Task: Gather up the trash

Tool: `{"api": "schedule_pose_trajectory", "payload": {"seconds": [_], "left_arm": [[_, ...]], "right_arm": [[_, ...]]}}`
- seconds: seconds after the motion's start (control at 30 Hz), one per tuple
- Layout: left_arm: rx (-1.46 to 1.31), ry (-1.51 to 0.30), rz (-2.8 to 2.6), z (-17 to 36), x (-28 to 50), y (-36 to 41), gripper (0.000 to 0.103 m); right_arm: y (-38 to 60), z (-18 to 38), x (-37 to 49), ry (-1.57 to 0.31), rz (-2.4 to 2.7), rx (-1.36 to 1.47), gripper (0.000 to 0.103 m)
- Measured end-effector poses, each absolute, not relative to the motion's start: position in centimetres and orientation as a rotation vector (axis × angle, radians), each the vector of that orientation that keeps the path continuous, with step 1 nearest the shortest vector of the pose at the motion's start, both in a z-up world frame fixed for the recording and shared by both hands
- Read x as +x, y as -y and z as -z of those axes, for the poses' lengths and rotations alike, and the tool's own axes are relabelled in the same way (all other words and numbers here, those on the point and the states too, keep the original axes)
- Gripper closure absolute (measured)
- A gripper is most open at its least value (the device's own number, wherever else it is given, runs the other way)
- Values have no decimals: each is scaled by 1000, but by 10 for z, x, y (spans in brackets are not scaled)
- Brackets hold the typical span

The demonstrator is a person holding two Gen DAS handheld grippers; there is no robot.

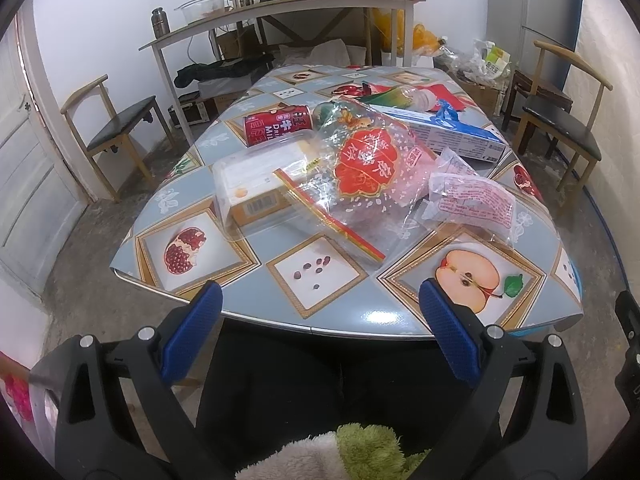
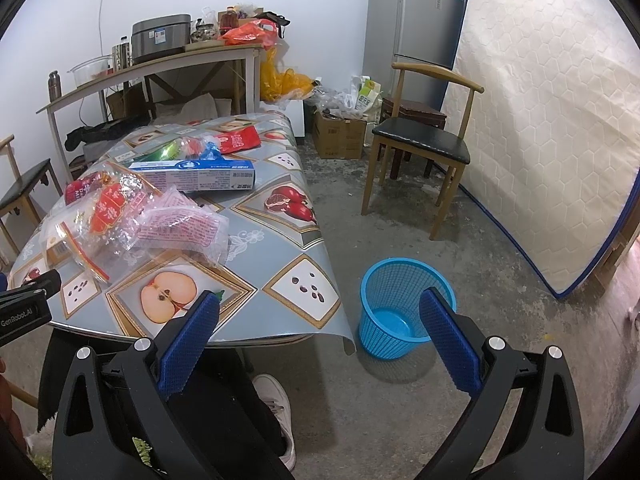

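Both views are evenly, coolly lit from overhead; glare is seen on the bench edge, and strong fisheye bending with dark corners.

Fridge, mattress, chair

Setting: lived-in room of a home, part dining area, part storage. Evidence: counter under a fruit-print oilcloth; wooden chair with dark seat; refrigerator against the back wall; bare mattress leaning upright beside it; side table carrying a rice cooker; blue wastebasket on rough concrete floor.
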State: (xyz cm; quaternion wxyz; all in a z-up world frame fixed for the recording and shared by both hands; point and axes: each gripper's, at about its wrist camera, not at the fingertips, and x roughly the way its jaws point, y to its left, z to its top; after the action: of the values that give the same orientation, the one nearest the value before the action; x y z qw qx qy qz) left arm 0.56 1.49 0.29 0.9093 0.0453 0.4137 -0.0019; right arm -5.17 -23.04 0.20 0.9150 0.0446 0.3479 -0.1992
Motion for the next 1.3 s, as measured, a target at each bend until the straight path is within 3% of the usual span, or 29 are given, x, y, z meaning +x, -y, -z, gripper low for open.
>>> {"api": "schedule_pose_trajectory", "payload": {"seconds": [1.0,1.3], "left_arm": [[91,-859,-14,3,6,-22,8],[64,-846,-23,7,28,-42,8]], "right_arm": [[221,2,-38,-729,397,78,6],[197,-13,-7,-645,315,2,6]]}}
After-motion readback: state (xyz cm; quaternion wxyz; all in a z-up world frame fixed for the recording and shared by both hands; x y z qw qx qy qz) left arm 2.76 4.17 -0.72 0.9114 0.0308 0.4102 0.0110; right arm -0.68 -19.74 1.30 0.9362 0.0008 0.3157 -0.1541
